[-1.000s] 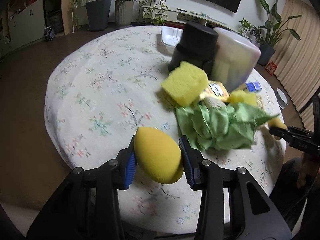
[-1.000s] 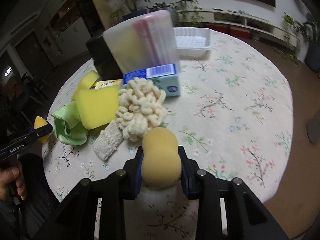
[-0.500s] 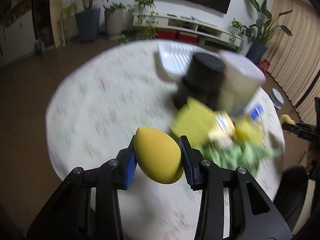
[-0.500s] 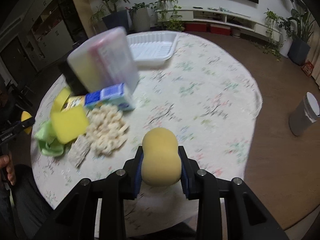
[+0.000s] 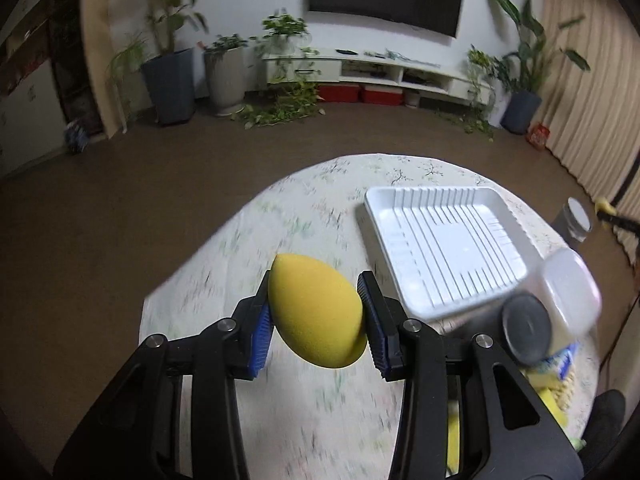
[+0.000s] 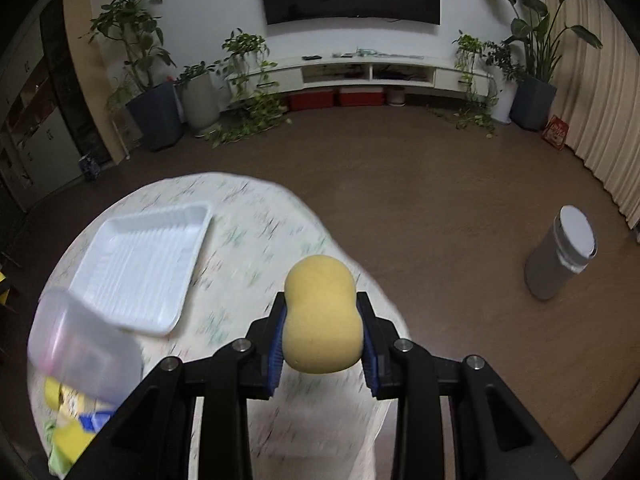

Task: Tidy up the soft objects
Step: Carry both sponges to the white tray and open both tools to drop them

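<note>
Though motion blur smears the flowered cloth on the round table in both wrist views, the big shapes read fine. The white ribbed tray lies on the far part of the table, bare inside, its near right corner covered by the frosted plastic container. Beside that container stands a black cylinder, blurred. Under and behind them a pile of soft things shows only as yellow, blue and green scraps; single items can't be told apart, and the left gripper's finger cuts most of it off. The right wrist view has the same pile cropped at lower left under the container. A grey bin stands on the floor, well apart from the table.

Left gripper: blue pads clamped on a yellow egg-shaped sponge, pointed end up and away, held above the table left of the tray. Right gripper: closed on a tan peanut-shaped sponge, waist pinched between the pads, over the table's right edge, tray off to its left. Neither sponge touches the table.
</note>
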Demonstrator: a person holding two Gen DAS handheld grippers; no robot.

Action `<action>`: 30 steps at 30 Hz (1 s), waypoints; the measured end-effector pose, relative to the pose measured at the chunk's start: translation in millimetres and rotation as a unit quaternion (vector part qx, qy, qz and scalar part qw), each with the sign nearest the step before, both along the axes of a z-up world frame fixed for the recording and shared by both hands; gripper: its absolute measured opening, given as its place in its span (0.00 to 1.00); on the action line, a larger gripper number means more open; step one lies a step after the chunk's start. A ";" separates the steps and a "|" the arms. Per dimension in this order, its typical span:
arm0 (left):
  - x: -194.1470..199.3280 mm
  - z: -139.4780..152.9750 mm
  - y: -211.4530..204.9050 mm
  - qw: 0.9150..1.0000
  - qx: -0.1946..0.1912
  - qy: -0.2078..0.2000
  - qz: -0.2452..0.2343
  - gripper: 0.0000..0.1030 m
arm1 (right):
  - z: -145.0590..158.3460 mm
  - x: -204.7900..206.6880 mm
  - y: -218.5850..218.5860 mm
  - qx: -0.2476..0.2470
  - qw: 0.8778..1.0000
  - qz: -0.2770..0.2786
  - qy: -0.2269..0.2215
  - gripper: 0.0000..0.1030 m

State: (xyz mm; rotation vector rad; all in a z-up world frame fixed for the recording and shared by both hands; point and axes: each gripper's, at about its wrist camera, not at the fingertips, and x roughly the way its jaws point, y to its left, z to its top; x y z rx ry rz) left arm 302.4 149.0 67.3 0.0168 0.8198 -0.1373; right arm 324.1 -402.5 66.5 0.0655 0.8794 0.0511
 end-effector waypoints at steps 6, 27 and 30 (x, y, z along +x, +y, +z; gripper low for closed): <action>63.6 -1.1 -54.4 0.997 0.053 0.015 -0.056 0.36 | -0.4 64.8 54.5 -0.041 0.997 0.067 -0.006 0.33; 133.0 -102.0 -147.1 0.962 0.138 0.131 -0.197 0.39 | -92.4 130.1 217.5 -0.126 0.942 0.300 0.082 0.34; 133.9 -106.4 -150.2 0.961 0.141 0.133 -0.197 0.39 | -99.7 129.4 218.8 -0.129 0.940 0.302 0.087 0.34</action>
